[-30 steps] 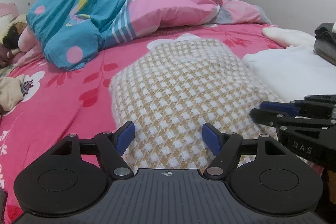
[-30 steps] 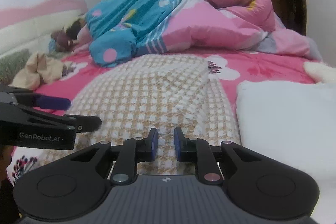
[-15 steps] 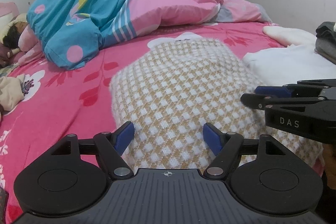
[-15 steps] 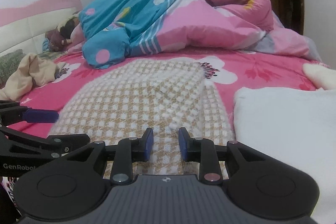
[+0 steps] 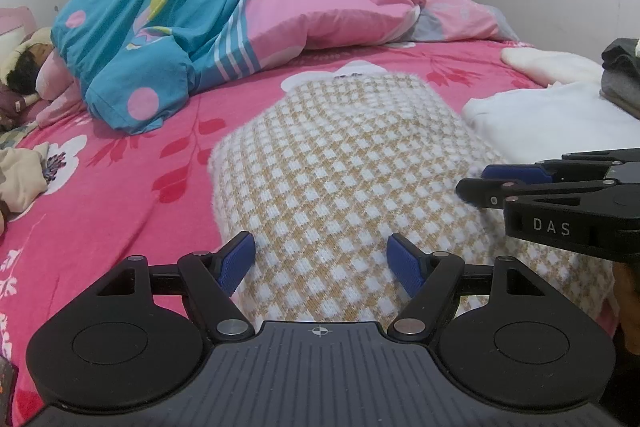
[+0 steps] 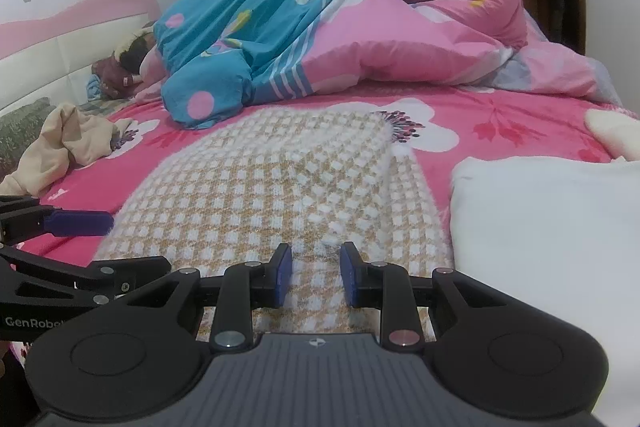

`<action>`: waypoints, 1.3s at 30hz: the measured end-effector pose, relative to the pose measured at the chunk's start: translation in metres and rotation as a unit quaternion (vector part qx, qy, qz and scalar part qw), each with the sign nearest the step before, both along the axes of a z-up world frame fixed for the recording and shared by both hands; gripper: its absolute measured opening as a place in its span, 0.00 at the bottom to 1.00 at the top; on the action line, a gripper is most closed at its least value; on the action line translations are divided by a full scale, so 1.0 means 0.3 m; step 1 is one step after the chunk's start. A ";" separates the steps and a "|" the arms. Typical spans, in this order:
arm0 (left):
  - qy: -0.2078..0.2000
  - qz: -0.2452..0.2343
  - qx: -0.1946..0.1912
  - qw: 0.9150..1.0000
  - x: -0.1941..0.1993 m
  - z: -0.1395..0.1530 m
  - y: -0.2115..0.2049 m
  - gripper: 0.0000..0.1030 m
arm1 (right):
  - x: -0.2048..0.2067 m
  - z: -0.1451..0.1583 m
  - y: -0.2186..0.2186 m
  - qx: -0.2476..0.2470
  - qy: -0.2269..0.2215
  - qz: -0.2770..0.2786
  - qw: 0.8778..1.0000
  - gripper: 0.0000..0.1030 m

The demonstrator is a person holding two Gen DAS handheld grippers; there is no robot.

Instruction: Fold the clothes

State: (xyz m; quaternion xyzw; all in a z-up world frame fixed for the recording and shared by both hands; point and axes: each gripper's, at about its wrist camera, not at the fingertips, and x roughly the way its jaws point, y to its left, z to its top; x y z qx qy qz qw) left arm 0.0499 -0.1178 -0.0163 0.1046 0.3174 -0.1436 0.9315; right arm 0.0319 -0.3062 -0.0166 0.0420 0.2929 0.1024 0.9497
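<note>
Closest to the camera, the left gripper hovers with its jaws spread wide and nothing between them, just above the near edge of a tan-and-white checked knit garment. The right gripper sits beside it over the same near edge, jaws parted by a narrow gap, its blue pads clear of the fabric. The garment lies folded into a rough rectangle on a bright pink floral bedsheet, stretching away directly ahead of both grippers. Just right of the right gripper lies a white folded cloth, touching the garment's edge. Left of the left gripper, farther off, sits a crumpled beige cloth. Beyond the garment, a heaped blue-and-pink quilt fills the far side of the bed.
</note>
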 end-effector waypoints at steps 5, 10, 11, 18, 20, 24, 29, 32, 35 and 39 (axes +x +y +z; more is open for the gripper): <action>0.000 0.000 0.002 1.000 0.001 0.001 -0.002 0.71 | 0.003 -0.001 -0.001 0.000 0.000 0.002 1.000 0.27; 0.000 0.000 0.003 1.000 0.001 0.001 -0.003 0.71 | 0.004 -0.003 -0.001 0.002 0.000 0.002 1.000 0.27; -0.001 0.000 0.003 1.000 0.001 0.001 -0.003 0.71 | 0.003 -0.003 -0.001 0.002 -0.001 0.002 1.000 0.27; -0.007 0.002 -0.014 1.000 -0.006 -0.005 0.008 0.73 | -0.003 -0.012 -0.005 0.008 -0.007 0.000 1.000 0.27; -0.013 0.002 -0.038 0.999 -0.016 -0.006 0.028 0.73 | -0.005 -0.013 -0.006 0.011 -0.009 0.000 1.000 0.27; -0.028 0.005 -0.104 0.994 -0.046 -0.001 0.086 0.74 | -0.007 -0.009 -0.008 0.016 -0.007 -0.002 1.000 0.27; -0.035 -0.001 -0.186 0.982 -0.077 -0.004 0.201 0.82 | -0.024 0.027 -0.024 0.030 -0.002 0.005 1.000 0.36; 0.004 -0.024 -0.242 0.970 -0.062 -0.025 0.291 0.96 | -0.056 0.074 -0.069 0.050 -0.006 0.001 0.999 0.75; 0.057 -0.054 -0.302 0.950 -0.025 -0.060 0.360 0.97 | -0.079 0.114 -0.155 0.096 -0.005 -0.023 0.995 0.81; 0.111 -0.073 -0.351 0.927 0.039 -0.116 0.394 0.98 | -0.053 0.077 -0.244 0.180 0.060 -0.017 0.982 0.85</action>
